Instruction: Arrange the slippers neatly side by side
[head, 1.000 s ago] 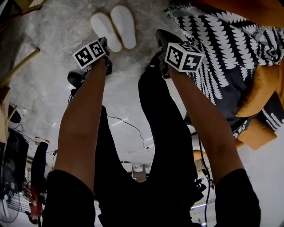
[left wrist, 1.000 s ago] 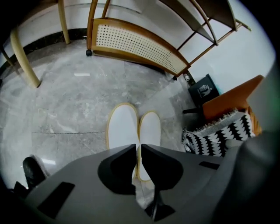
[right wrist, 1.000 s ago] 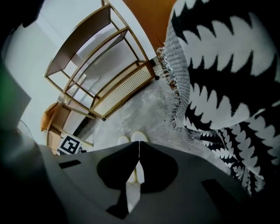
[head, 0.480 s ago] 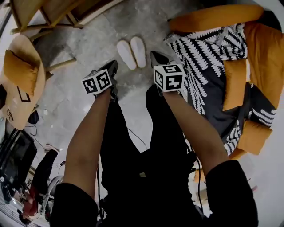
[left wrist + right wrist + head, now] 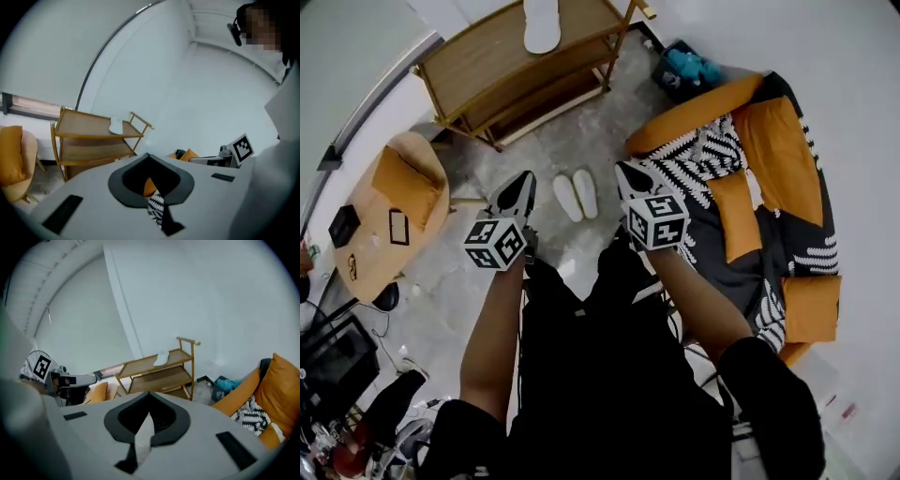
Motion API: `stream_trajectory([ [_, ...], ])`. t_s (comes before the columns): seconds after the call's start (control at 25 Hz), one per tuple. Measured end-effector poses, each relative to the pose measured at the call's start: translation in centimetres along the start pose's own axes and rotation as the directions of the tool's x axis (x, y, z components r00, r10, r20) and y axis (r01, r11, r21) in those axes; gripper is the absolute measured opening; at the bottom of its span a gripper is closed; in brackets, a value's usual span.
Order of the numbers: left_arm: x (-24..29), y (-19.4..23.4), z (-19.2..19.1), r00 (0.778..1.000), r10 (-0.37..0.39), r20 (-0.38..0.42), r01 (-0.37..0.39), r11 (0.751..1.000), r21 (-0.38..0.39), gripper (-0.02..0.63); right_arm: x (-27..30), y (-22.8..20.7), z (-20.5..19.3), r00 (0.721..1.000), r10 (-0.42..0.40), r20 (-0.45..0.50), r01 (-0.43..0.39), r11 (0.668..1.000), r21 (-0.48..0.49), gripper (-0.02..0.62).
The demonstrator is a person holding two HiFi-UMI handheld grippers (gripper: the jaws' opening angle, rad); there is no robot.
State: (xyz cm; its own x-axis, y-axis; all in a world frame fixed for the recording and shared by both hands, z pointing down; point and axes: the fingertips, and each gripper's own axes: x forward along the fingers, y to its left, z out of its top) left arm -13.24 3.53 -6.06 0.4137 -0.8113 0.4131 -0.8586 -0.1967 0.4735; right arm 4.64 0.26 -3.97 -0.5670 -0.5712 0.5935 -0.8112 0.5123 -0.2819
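Observation:
Two white slippers lie side by side on the grey floor, the left one [image 5: 566, 198] and the right one [image 5: 585, 192] nearly parallel with their toes pointing away. My left gripper [image 5: 523, 180] hangs to their left and my right gripper [image 5: 623, 171] to their right, both raised off the floor and apart from them. In the left gripper view the left gripper [image 5: 149, 157] is shut with nothing held. The right gripper [image 5: 149, 397] is likewise shut and empty in its own view. Neither gripper view shows the slippers.
A wooden shelf unit [image 5: 525, 66] stands behind the slippers with a white object [image 5: 541, 23] on top. An orange sofa with a black-and-white blanket [image 5: 722, 187] is at the right, an orange armchair [image 5: 394, 206] at the left, and a dark box [image 5: 684, 67] beside the shelf.
The head view has risen and pulled back, so the slippers look smaller and farther off. Both grippers have lifted away from the floor. The slippers have stayed side by side.

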Motion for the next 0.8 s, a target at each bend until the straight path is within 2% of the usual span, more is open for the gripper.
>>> stream_trajectory([
  [0.08, -2.1, -1.7, 3.9, 0.996, -0.035, 0.079, 0.034, 0.999, 0.016, 0.015, -3.0, 0.0, 4.3, 0.993, -0.007, 0.121, 0.009, 1.000, -0.015, 0.032],
  [0.16, -4.2, -3.3, 6.9, 0.988, -0.077, 0.137, 0.074, 0.997, 0.032, 0.015, -6.3, 0.0, 8.3, 0.966, -0.010, 0.258, 0.023, 0.999, -0.048, 0.032],
  [0.24, -6.1, -4.9, 9.6, 0.974, -0.131, 0.185, 0.118, 0.990, 0.077, 0.015, -9.6, 0.2, 11.7, 0.924, 0.012, 0.382, 0.022, 0.996, -0.083, 0.032],
  [0.36, -8.5, -7.3, 12.8, 0.942, -0.217, 0.255, 0.174, 0.968, 0.179, 0.015, -14.2, 1.2, 15.9, 0.841, 0.089, 0.533, -0.003, 0.987, -0.159, 0.032],
  [0.44, -10.1, -8.7, 14.8, 0.915, -0.253, 0.314, 0.190, 0.958, 0.217, 0.015, -16.4, 1.7, 17.7, 0.792, 0.131, 0.597, -0.012, 0.980, -0.199, 0.032],
  [0.52, -11.7, -10.0, 16.6, 0.886, -0.261, 0.384, 0.167, 0.951, 0.261, 0.015, -18.0, 1.8, 18.7, 0.758, 0.155, 0.634, -0.023, 0.977, -0.211, 0.032],
  [0.6, -13.0, -11.4, 17.4, 0.856, -0.249, 0.453, 0.118, 0.947, 0.297, 0.015, -19.0, 1.4, 18.9, 0.748, 0.166, 0.643, -0.031, 0.976, -0.215, 0.032],
  [0.68, -13.6, -12.4, 17.4, 0.835, -0.217, 0.506, 0.063, 0.950, 0.305, 0.015, -19.5, 0.7, 18.5, 0.754, 0.182, 0.631, -0.046, 0.973, -0.225, 0.032],
  [0.8, -13.9, -13.9, 16.7, 0.827, -0.141, 0.544, -0.023, 0.959, 0.283, 0.015, -19.5, -0.6, 17.7, 0.772, 0.230, 0.592, -0.096, 0.964, -0.249, 0.032],
])
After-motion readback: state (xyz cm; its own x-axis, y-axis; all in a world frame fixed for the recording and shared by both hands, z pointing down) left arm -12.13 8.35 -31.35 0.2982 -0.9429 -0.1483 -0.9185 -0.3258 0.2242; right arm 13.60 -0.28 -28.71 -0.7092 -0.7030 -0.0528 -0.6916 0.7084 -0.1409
